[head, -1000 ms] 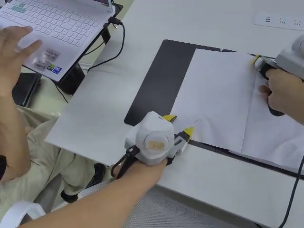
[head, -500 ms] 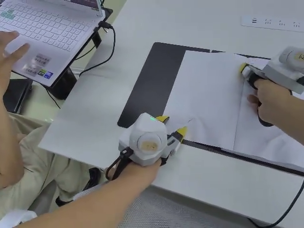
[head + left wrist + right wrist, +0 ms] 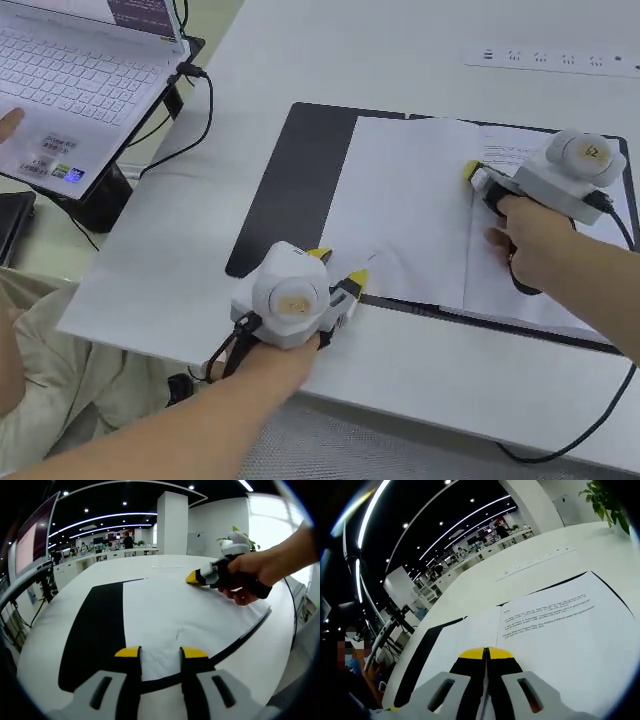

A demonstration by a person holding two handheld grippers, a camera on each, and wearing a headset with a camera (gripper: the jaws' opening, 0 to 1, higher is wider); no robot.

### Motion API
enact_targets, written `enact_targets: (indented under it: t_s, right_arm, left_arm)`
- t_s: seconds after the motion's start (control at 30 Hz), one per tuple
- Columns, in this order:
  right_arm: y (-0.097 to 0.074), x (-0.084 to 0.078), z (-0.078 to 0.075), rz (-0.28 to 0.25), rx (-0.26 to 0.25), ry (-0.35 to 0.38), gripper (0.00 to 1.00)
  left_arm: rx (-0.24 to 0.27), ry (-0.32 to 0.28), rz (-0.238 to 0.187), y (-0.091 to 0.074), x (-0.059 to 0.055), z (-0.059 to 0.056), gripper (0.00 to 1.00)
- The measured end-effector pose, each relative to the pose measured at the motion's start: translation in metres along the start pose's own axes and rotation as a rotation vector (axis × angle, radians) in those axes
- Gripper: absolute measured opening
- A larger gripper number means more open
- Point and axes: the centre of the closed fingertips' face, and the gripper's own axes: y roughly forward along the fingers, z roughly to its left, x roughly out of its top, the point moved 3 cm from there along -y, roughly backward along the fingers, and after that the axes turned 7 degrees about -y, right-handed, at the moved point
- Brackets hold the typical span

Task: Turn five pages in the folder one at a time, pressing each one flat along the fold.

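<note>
Covering part of the fold (image 3: 466,290) in the folder (image 3: 290,190), right tongs (image 3: 470,172) sit clenched; left tongs (image 3: 340,266) stand released.

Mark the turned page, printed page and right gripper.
turned page (image 3: 400,210), head view, its blank middle.
printed page (image 3: 560,642), right gripper view, below the text lines.
right gripper (image 3: 470,173), head view, between its yellow tips.

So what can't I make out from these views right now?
- Printed text on the right page: too small and blurred, right gripper view and head view.
- Whether the right tool touches the fold: right gripper view, its own shut jaws cover the spot.
- Number of pages turned: the left stack is too thin to count, head view.
- Near-right corner of the folder: the forearm covers it, head view.
</note>
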Motion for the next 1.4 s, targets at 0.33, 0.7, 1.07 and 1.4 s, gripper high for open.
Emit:
enact_targets:
  t_s: [0.33,0.7,1.07,1.4]
  right_arm:
    - [-0.024,-0.014,0.009,0.008,0.000,0.044,0.00]
    - [-0.044,-0.033,0.012,0.018,0.008,0.062,0.00]
    - [-0.074,-0.058,0.025,0.038,0.020,0.060,0.00]
    - [-0.090,-0.073,0.028,0.064,0.029,0.075,0.00]
  left_arm:
    - [-0.001,0.008,-0.002,0.001,0.000,0.000,0.29]
    - [-0.002,0.015,-0.006,0.000,0.000,-0.001,0.29]
    - [0.000,0.023,-0.006,-0.003,0.001,-0.001,0.29]
    - [0.001,0.022,-0.006,-0.004,0.002,-0.002,0.29]
